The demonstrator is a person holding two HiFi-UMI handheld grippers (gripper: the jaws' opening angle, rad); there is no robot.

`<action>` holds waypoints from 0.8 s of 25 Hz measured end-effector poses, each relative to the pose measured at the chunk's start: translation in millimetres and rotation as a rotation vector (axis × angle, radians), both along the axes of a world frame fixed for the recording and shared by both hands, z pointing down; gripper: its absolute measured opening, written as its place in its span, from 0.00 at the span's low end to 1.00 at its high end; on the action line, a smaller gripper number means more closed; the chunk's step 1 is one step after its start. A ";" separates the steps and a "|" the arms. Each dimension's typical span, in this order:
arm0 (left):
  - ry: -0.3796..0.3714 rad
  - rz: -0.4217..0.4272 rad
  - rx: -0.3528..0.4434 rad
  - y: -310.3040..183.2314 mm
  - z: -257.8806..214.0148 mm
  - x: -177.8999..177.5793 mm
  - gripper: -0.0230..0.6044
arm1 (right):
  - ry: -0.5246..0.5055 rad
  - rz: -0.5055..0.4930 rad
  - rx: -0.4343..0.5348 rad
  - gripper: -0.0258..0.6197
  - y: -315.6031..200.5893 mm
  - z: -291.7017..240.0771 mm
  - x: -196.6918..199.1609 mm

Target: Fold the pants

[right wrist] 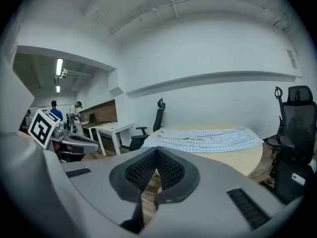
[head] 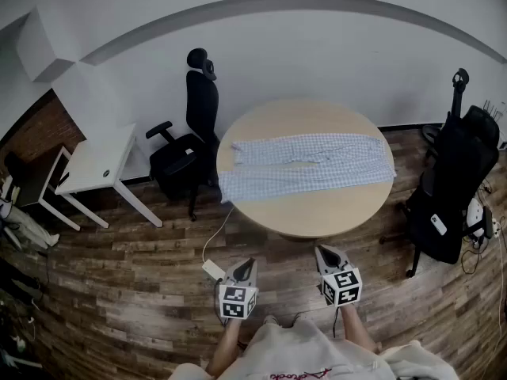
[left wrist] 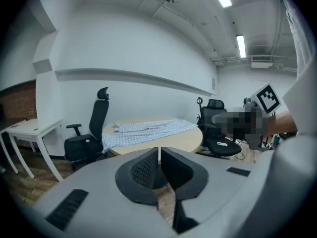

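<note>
- The pants point(head: 307, 163), pale checked cloth, lie spread flat along the far half of the round bench point(head: 317, 212). One end spills over the bench's rim on the side of the black office chair point(head: 186, 161).
- No fold looks started. I judge the step in hand to be the approach to the bench.
- Left gripper point(head: 244, 269) has its jaws pressed together on nothing, well short of the bench's near rim.
- Right gripper point(head: 329, 253) is likewise closed and empty, also short of the bench's near rim.
- To do this well, both grippers would likely need to spread before reaching the cloth. They should then pinch matching corners of one end, so the fold lands square rather than skewed.
- The overhanging end may drag. Lifting it clear of the rim first seems wise.
- The bench top is smooth, pale wood, bare on its near half.
- Around the bench are a dark plank floor point(head: 142, 291), a second black chair point(head: 451, 188) on the opposite side from the first, and a white wall point(head: 317, 54) behind.
</note>
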State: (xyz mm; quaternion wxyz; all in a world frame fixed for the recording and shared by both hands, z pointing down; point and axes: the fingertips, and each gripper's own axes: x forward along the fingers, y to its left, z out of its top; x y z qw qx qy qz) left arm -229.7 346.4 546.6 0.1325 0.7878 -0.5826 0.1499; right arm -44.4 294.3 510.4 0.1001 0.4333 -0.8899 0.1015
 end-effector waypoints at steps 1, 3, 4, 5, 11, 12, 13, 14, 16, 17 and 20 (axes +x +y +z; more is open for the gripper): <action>-0.001 0.002 -0.001 -0.4 0.1 -0.1 0.11 | 0.000 0.002 -0.001 0.08 0.0 0.5 0.3; -0.001 0.006 -0.003 -1.4 0.0 0.0 0.11 | -0.001 0.005 -0.004 0.08 -0.1 1.5 1.0; 0.001 0.007 -0.004 -2.0 -0.2 0.5 0.11 | -0.002 0.006 -0.006 0.08 -0.3 2.1 1.5; 0.003 0.009 -0.005 -2.9 -0.5 1.1 0.11 | -0.002 0.007 -0.008 0.08 -0.7 2.6 1.9; 0.010 0.012 -0.008 -5.7 0.7 6.8 0.11 | -0.002 0.003 -0.016 0.08 -2.7 7.4 3.2; 0.010 0.013 -0.009 -5.1 1.3 7.0 0.11 | -0.001 0.003 -0.018 0.08 -2.4 8.3 2.6; 0.011 0.014 -0.011 -4.7 1.9 6.5 0.11 | -0.001 0.002 -0.020 0.08 -2.2 9.1 1.4; 0.012 0.015 -0.012 -4.4 2.4 5.4 0.11 | 0.000 0.001 -0.022 0.08 -2.1 9.7 -0.2; 0.014 0.017 -0.015 -4.6 3.0 2.4 0.11 | 0.001 0.000 -0.024 0.08 -2.2 9.9 -4.3; 0.015 0.019 -0.015 -4.9 3.3 0.7 0.11 | 0.001 -0.001 -0.023 0.08 -2.2 9.6 -6.7; 0.019 0.023 -0.012 -6.4 4.1 -5.2 0.11 | -0.003 -0.003 -0.019 0.08 -1.8 8.3 -14.0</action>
